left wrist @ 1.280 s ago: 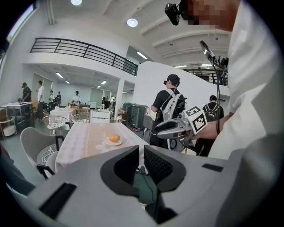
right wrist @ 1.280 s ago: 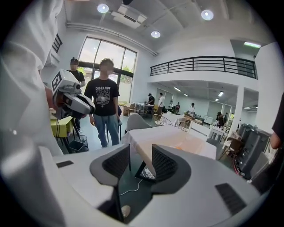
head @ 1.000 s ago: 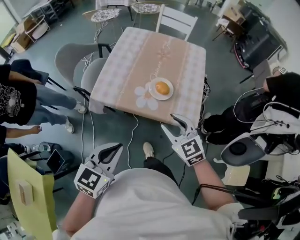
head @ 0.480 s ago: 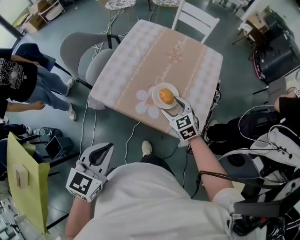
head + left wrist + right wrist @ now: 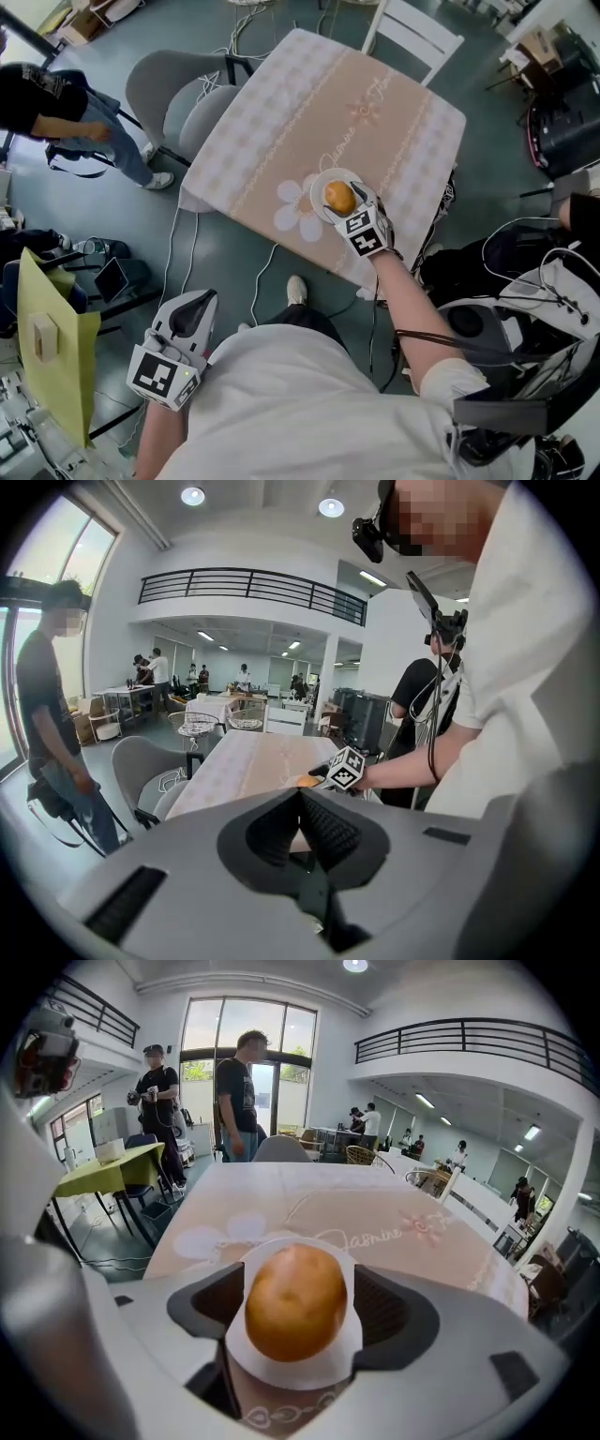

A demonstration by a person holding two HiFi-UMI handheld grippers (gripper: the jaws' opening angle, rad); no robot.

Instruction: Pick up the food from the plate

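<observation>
A round golden-brown piece of food (image 5: 339, 198) sits on a small white plate (image 5: 317, 190) near the front edge of the pink patterned table (image 5: 281, 122). My right gripper (image 5: 345, 192) reaches over the plate with its jaws opening wide. The food (image 5: 295, 1302) lies between the pads, which stand on either side of it without pressing, and the plate (image 5: 291, 1372) shows beneath. My left gripper (image 5: 194, 314) hangs low at my left side, off the table, its jaws shut with nothing in them (image 5: 300, 803).
Two grey chairs (image 5: 178, 94) stand at the table's left side and a white chair (image 5: 417, 33) at its far end. A person (image 5: 56, 94) stands at the upper left. A yellow-green board (image 5: 52, 366) is at the lower left, and cables trail over the floor.
My right gripper has moved forward from in front of the table onto the plate, and its jaws have spread around the food. The left gripper has stayed low at my side.
</observation>
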